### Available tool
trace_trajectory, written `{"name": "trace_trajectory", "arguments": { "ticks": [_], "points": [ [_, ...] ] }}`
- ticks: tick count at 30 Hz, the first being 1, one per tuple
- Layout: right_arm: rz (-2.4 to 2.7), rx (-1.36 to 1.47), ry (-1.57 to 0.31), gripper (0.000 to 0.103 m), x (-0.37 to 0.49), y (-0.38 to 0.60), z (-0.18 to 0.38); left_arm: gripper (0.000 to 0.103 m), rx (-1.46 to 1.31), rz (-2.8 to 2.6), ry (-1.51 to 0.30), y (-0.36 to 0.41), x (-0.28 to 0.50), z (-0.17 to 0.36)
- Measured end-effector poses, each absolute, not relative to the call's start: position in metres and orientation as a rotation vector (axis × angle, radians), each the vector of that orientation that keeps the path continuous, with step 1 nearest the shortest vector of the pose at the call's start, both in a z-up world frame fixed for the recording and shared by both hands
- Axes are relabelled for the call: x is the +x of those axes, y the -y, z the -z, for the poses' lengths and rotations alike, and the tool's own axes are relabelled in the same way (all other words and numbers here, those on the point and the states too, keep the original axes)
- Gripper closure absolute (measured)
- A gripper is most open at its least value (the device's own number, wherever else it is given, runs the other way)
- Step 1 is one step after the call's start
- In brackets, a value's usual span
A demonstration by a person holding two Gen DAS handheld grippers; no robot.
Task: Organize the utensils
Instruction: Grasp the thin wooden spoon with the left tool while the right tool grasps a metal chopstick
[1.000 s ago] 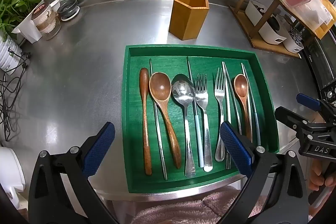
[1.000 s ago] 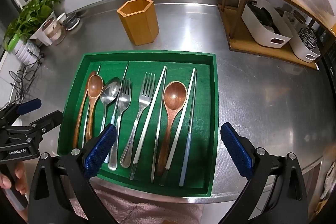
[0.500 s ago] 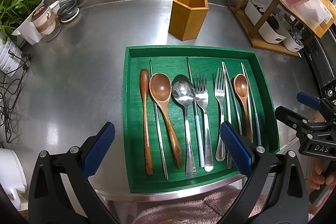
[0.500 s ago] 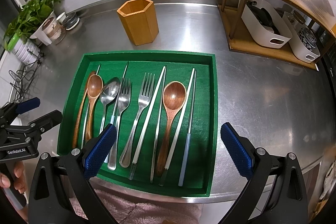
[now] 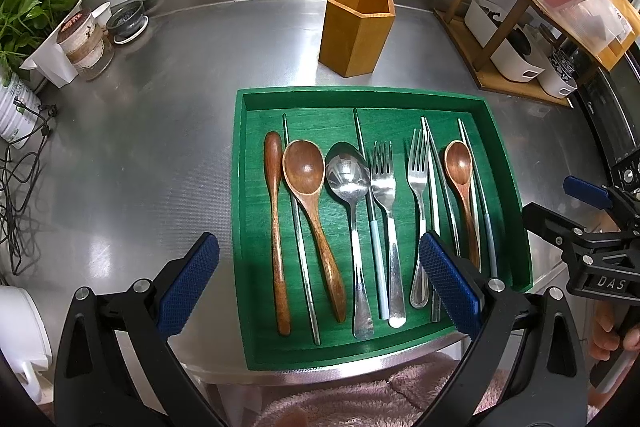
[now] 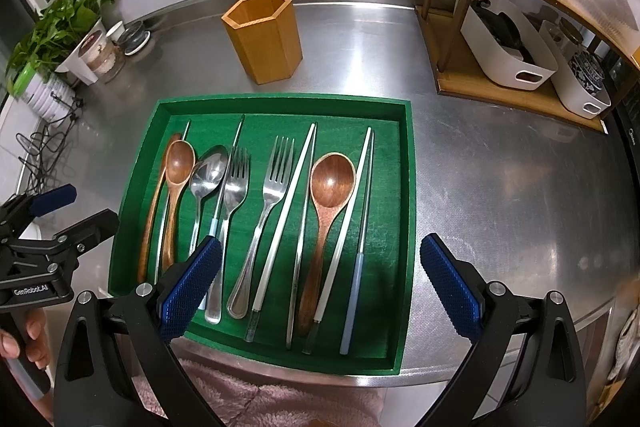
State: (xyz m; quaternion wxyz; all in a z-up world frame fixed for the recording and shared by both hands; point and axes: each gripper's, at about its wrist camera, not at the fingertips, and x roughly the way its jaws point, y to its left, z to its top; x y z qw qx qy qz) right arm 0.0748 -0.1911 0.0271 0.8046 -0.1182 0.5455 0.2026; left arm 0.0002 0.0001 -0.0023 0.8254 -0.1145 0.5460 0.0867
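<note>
A potted plant (image 5: 36,3) is seen at the far left of the steel counter (image 5: 160,115), with a cup (image 5: 86,43) beside it. The left gripper (image 5: 316,283) is held spread wide above the counter's near edge, with nothing between its blue pads (image 5: 188,283). A green tray (image 5: 242,227) lies just ahead of it, and in it the utensils are laid side by side: a wooden stick (image 5: 275,227), a large wooden spoon (image 5: 310,199), a metal spoon (image 5: 352,211), two forks (image 5: 386,211), a small wooden spoon (image 5: 464,187), and chopsticks (image 5: 434,195) between them. A hexagonal wooden holder (image 5: 356,31) stands empty behind the tray, apart from it. The right gripper (image 6: 316,283) is likewise held open and empty over the tray's near right part. A wooden shelf (image 6: 516,83) with white bins (image 6: 508,47) is seen at the far right.
</note>
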Motion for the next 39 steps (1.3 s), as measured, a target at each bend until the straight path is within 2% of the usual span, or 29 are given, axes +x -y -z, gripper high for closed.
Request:
{"name": "trace_trajectory", "arguments": {
  "ticks": [7,10,15,17,20,23,25,26,30,37,39],
  "points": [
    [-0.449,-0.215,-1.189,0.005,0.081,0.196,-0.029,0.008,-0.242,-0.195,-1.164,-0.004,0.003,0.003],
    [-0.443,-0.191,-1.212,0.017,0.087,0.200,-0.026,0.017,-0.262,-0.189,-1.183,-0.010,0.005,0.007],
    [-0.444,-0.141,-1.266,0.019,0.101,0.213,-0.014,0.018,-0.332,-0.158,-1.211,-0.023,0.008,0.019],
    [-0.464,-0.094,-1.322,0.026,0.111,0.219,-0.006,0.018,-0.346,-0.127,-1.215,-0.026,0.012,0.023],
    [-0.416,-0.130,-1.399,0.054,0.123,0.224,0.010,0.020,-0.344,-0.101,-1.235,-0.028,0.018,0.029],
    [-0.408,-0.162,-1.465,0.069,0.128,0.223,0.023,0.023,-0.362,-0.092,-1.279,-0.032,0.024,0.040],
    [-0.426,-0.135,-1.518,0.077,0.132,0.223,0.032,0.028,-0.384,-0.082,-1.298,-0.034,0.027,0.046],
    [-0.416,-0.135,-1.538,0.082,0.134,0.222,0.037,0.037,-0.391,-0.088,-1.315,-0.035,0.029,0.051],
    [-0.392,-0.172,-1.572,0.086,0.136,0.212,0.048,0.067,-0.400,-0.089,-1.392,-0.037,0.038,0.067],
    [-0.352,-0.227,-1.616,0.087,0.137,0.198,0.067,0.074,-0.320,-0.114,-1.478,-0.038,0.048,0.084],
    [-0.349,-0.232,-1.628,0.087,0.135,0.195,0.072,0.082,-0.291,-0.140,-1.512,-0.042,0.051,0.091]
  ]
}}
